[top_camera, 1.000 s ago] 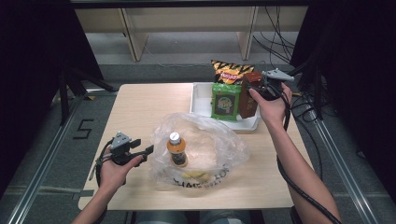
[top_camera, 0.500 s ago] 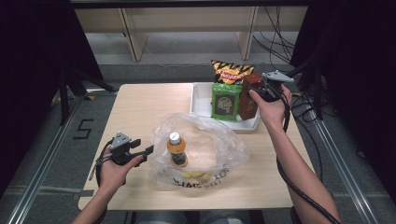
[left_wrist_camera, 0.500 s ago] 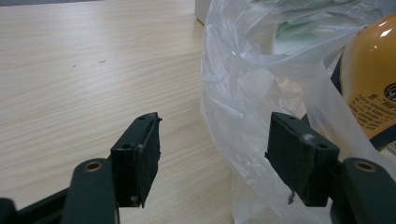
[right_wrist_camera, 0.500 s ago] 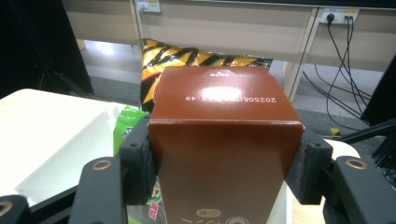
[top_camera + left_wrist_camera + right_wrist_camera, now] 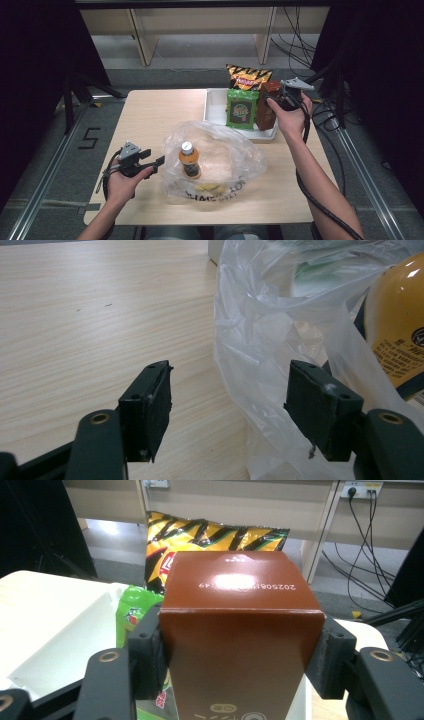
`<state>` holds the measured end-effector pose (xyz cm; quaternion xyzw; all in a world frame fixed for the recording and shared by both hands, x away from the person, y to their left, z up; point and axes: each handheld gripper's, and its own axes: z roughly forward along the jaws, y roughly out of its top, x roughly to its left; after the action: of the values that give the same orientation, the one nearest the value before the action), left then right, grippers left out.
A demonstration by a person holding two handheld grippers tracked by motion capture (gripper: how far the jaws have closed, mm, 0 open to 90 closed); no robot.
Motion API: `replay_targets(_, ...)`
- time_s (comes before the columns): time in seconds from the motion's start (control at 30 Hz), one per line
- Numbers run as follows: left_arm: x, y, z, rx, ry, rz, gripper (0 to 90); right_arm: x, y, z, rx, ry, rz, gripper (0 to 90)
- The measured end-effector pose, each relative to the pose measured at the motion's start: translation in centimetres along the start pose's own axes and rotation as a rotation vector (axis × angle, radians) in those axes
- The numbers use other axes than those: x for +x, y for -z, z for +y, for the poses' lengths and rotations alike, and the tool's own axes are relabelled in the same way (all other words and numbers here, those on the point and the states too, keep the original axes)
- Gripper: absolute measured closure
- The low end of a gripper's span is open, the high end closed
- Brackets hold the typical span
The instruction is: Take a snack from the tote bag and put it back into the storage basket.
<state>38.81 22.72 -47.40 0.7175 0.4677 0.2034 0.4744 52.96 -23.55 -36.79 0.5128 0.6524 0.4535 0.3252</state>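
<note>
Nothing has shifted since the earlier frames: both hands and every item sit where they were.

Near edge of the table (image 5: pixel 150 115), left side: left gripper (image 5: pixel 159 161) held low over the wood, jaws standing wide apart and gripping nothing. In the left gripper view one pad (image 5: pixel 150 405) is over bare tabletop, while the other lies against the crumpled edge of the clear plastic bag (image 5: pixel 270 340).

Bag (image 5: pixel 220 160) spreads across the middle of the table toward the near edge, mouth loose, dark lettering along its near side. An orange drink bottle (image 5: pixel 189 161) with a pale cap stands upright inside it, just beside the left gripper's tips.

Farther back, at the far right corner: white tray (image 5: pixel 215 107). A green snack packet (image 5: pixel 241 108) stands in it, touching the brown carton (image 5: pixel 265 106) on its right. Right gripper (image 5: pixel 280 100) is clamped on that carton; in the right gripper view the pads press both side walls of the carton (image 5: pixel 240 645), upright, printed date code on its top flap. Whether it rests on the tray floor cannot be told.

Behind the tray, at the far edge: yellow-and-black striped chip bag (image 5: pixel 247 76), upright.
</note>
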Motion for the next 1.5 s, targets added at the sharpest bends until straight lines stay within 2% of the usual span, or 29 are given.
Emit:
replay_targets(0.03, 0.0, 0.0, 0.0, 0.000, 0.000, 0.000, 34.1, 0.0, 0.0, -0.1, 0.005, -0.003, -0.003, 38.6)
replay_targets(0.07, 0.0, 0.0, 0.0, 0.000, 0.000, 0.000, 34.1, -0.2, -0.2, -0.2, -0.004, 0.022, -0.005, 38.7)
replay_targets(0.23, 0.0, 0.0, 0.0, 0.001, -0.001, 0.000, 34.1, 0.0, -0.3, -0.3, 0.017, -0.009, -0.012, 38.7)
replay_targets(0.3, 0.0, 0.0, 0.0, 0.001, -0.001, 0.000, 34.2, -0.1, -0.4, -0.4, 0.013, 0.006, -0.016, 38.6)
replay_targets(0.37, 0.0, -0.1, 0.0, 0.000, 0.000, -0.003, 34.1, 0.0, -0.4, -0.4, 0.021, -0.014, -0.018, 38.7)
replay_targets(0.4, 0.0, -0.1, -0.1, -0.001, 0.010, -0.004, 34.1, 0.0, -0.5, -0.4, 0.018, -0.006, -0.019, 38.7)
replay_targets(0.47, 0.0, -0.1, 0.0, -0.001, 0.009, -0.004, 34.2, 0.0, -0.6, -0.5, 0.018, -0.018, -0.021, 38.6)
replay_targets(0.6, 0.0, 0.0, 0.0, -0.001, 0.000, -0.002, 34.2, -0.1, -0.8, -0.6, 0.017, -0.003, -0.026, 38.6)
replay_targets(0.63, 0.0, 0.0, 0.0, -0.001, 0.000, -0.001, 34.1, 0.0, -0.8, -0.6, 0.016, -0.016, -0.027, 38.6)
replay_targets(0.67, 0.0, 0.0, 0.0, 0.001, 0.000, -0.003, 34.2, -0.1, -0.8, -0.7, 0.019, 0.003, -0.030, 38.7)
replay_targets(0.7, 0.0, 0.0, 0.0, 0.001, 0.000, 0.000, 34.1, 0.0, -0.8, -0.7, 0.022, -0.015, -0.028, 38.6)
replay_targets(0.87, 0.0, 0.0, 0.0, 0.000, 0.000, -0.003, 34.2, 0.0, -1.1, -1.0, 0.020, -0.008, -0.045, 38.6)
replay_targets(0.93, 0.0, 0.0, 0.0, 0.000, 0.000, 0.000, 34.2, 0.1, -1.1, -1.1, 0.033, -0.028, -0.043, 38.6)
replay_targets(1.03, 0.0, 0.0, 0.0, 0.000, 0.000, 0.000, 34.1, 0.1, -1.2, -1.2, 0.021, -0.005, -0.049, 38.5)
replay_targets(1.07, 0.0, 0.0, 0.0, 0.000, 0.000, 0.000, 34.1, 0.2, -1.2, -1.2, 0.035, -0.021, -0.046, 38.5)
replay_targets(1.13, 0.0, 0.0, 0.0, 0.000, 0.000, 0.000, 34.2, 0.3, -1.3, -1.4, 0.035, -0.004, -0.055, 38.4)
replay_targets(1.17, 0.0, 0.0, 0.0, -0.001, 0.001, 0.001, 34.2, 0.4, -1.3, -1.5, 0.043, -0.019, -0.052, 38.5)
replay_targets(1.2, 0.0, 0.1, 0.0, 0.000, 0.002, 0.002, 34.1, 0.4, -1.4, -1.6, 0.039, -0.007, -0.053, 38.4)
replay_targets(1.27, 0.0, 0.1, 0.0, 0.000, 0.003, 0.002, 34.1, 0.5, -1.5, -1.7, 0.048, -0.012, -0.050, 38.4)
replay_targets(1.33, 0.0, 0.1, 0.0, -0.001, 0.003, 0.001, 34.1, 0.4, -1.7, -2.0, 0.049, 0.025, -0.045, 38.2)
replay_targets(1.37, 0.0, 0.1, 0.0, -0.001, 0.003, 0.001, 34.1, 0.8, -1.6, -2.1, 0.056, -0.009, -0.056, 38.1)
replay_targets(1.43, 0.0, 0.1, 0.0, -0.001, 0.002, 0.001, 34.2, 0.7, -1.7, -2.2, 0.064, -0.008, -0.048, 37.8)
replay_targets(1.47, 0.0, 0.1, 0.0, -0.001, 0.003, 0.001, 34.2, 0.6, -1.9, -2.4, 0.051, 0.012, -0.047, 37.7)
replay_targets(1.5, 0.0, 0.0, 0.0, -0.001, 0.002, 0.001, 34.2, 0.6, -1.8, -2.4, 0.054, 0.003, -0.045, 37.6)
